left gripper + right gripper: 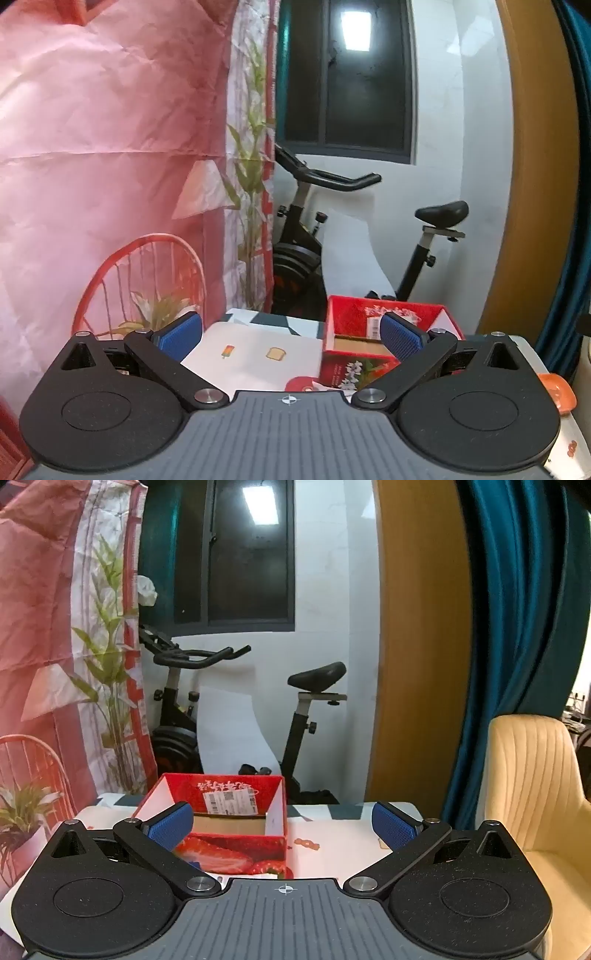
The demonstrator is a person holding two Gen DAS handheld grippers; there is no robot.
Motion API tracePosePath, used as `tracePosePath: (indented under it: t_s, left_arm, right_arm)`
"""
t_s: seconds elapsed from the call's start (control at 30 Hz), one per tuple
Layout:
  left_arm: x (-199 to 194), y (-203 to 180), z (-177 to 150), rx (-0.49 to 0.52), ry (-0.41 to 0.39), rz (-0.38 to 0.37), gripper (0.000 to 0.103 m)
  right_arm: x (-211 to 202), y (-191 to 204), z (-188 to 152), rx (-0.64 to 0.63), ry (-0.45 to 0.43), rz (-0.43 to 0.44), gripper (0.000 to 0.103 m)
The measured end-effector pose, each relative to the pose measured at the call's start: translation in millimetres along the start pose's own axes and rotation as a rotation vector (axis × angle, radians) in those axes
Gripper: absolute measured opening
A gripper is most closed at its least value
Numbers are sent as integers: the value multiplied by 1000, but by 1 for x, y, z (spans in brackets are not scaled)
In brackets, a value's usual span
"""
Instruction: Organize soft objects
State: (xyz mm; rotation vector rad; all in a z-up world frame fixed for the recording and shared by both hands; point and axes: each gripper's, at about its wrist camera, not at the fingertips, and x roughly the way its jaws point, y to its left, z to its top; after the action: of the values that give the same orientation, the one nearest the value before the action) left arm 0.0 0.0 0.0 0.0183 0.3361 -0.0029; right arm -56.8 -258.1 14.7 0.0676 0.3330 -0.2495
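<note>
Red box [229, 834] lower front hidden behind right gripper [282, 823] body; label print [229, 802] too small to read. Orange object [557, 393] right of left gripper [291, 334], mostly hidden, unidentifiable.

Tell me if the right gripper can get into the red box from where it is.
Probably yes. The right gripper is open and holds nothing, and the red box sits on the table just ahead, its top open toward the gripper. Nothing stands between them.

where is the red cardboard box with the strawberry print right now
The red cardboard box stands open on the white table, left of centre in the right wrist view, before the black exercise bike.
</note>
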Motion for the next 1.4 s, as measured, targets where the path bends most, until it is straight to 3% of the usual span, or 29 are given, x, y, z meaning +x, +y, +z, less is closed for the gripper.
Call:
tracePosePath:
  t_s: [0.2, 0.6, 1.4]
  left_arm:
    - [-3, 6, 0, -49, -30, -19, 103]
    - [4, 1, 3, -16, 1, -4, 103]
    - [4, 2, -2, 6, -15, -25, 103]
  right_arm:
    - [0, 1, -4, 11, 12, 6, 103]
    - [2, -1, 4, 6, 32, 1, 103]
    - [7, -5, -3, 24, 45, 1, 103]
